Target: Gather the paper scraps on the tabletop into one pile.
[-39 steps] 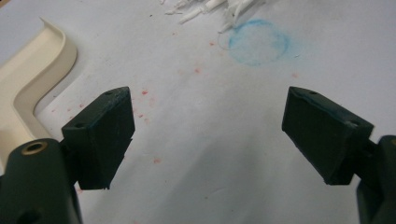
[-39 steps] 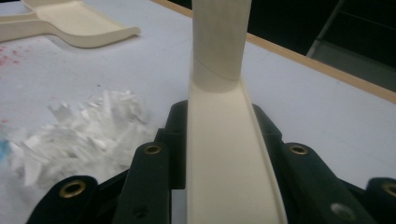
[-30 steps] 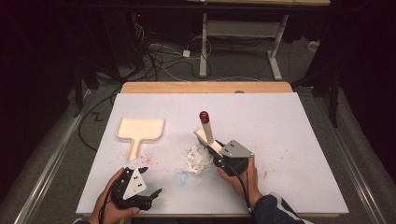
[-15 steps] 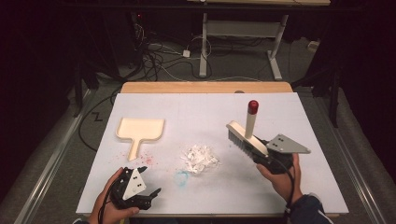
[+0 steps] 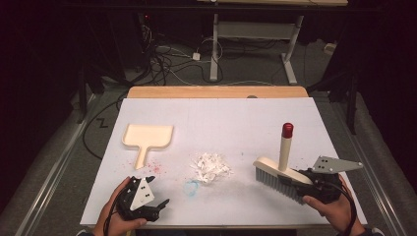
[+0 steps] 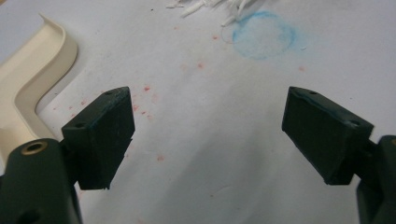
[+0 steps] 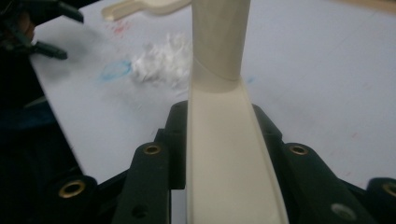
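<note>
Brush (image 5: 278, 175), clamped in the right gripper (image 5: 314, 184), has swung away right of the paper scraps (image 5: 210, 167), ready to sweep again; left gripper (image 5: 147, 204) gapes wide.

From above my side of the table (image 5: 236, 118), the high view looks forward and down across the whole sheet. My left gripper view skims low and close over the table, facing the blue ring (image 6: 264, 35). My right gripper view looks back across the sheet. All three share the paper scraps (image 5: 210, 167) and that ring.
</note>
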`<state>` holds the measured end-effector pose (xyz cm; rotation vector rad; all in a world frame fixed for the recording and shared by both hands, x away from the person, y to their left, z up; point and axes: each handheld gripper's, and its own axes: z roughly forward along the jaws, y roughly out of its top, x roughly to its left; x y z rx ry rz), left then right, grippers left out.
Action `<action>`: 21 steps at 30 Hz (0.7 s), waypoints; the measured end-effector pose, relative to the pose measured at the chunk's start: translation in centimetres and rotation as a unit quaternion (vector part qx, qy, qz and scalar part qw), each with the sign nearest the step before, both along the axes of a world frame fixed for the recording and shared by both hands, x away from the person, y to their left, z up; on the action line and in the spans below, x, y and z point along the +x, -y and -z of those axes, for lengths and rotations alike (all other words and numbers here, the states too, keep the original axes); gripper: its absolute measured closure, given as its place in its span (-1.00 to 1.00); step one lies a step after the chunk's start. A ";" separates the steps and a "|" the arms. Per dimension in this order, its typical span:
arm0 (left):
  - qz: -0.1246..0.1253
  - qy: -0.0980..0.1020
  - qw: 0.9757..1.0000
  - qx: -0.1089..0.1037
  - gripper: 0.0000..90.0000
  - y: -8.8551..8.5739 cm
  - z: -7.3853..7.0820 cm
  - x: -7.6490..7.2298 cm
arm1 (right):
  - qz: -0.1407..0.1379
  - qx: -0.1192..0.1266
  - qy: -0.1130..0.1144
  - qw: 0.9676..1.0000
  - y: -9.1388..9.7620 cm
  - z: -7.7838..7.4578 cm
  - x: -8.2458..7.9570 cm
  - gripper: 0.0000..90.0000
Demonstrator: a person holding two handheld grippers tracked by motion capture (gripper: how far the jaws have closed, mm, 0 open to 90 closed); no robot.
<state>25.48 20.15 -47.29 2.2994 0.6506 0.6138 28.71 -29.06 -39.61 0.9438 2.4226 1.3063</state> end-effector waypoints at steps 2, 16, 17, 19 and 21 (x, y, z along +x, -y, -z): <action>0.001 0.002 1.000 0.001 -0.64 0.1 0.0 -0.1 | -0.006 -0.006 -0.033 0.999 0.2 0.5 0.1 0.50; 0.007 -0.006 1.000 0.003 -0.64 0.3 0.2 0.2 | -0.014 -0.040 -0.148 0.988 1.9 2.4 6.8 0.34; 0.007 -0.007 1.000 0.005 -0.64 0.4 0.2 0.2 | -0.012 -0.050 -0.147 0.988 1.8 2.5 7.4 0.31; 0.008 -0.008 1.000 0.006 -0.64 0.4 0.2 0.2 | -0.019 -0.065 -0.157 0.985 1.7 2.8 8.5 0.26; 0.008 -0.008 1.000 0.007 -0.64 0.4 0.2 0.2 | -0.023 -0.072 -0.152 0.986 1.5 2.8 9.2 0.20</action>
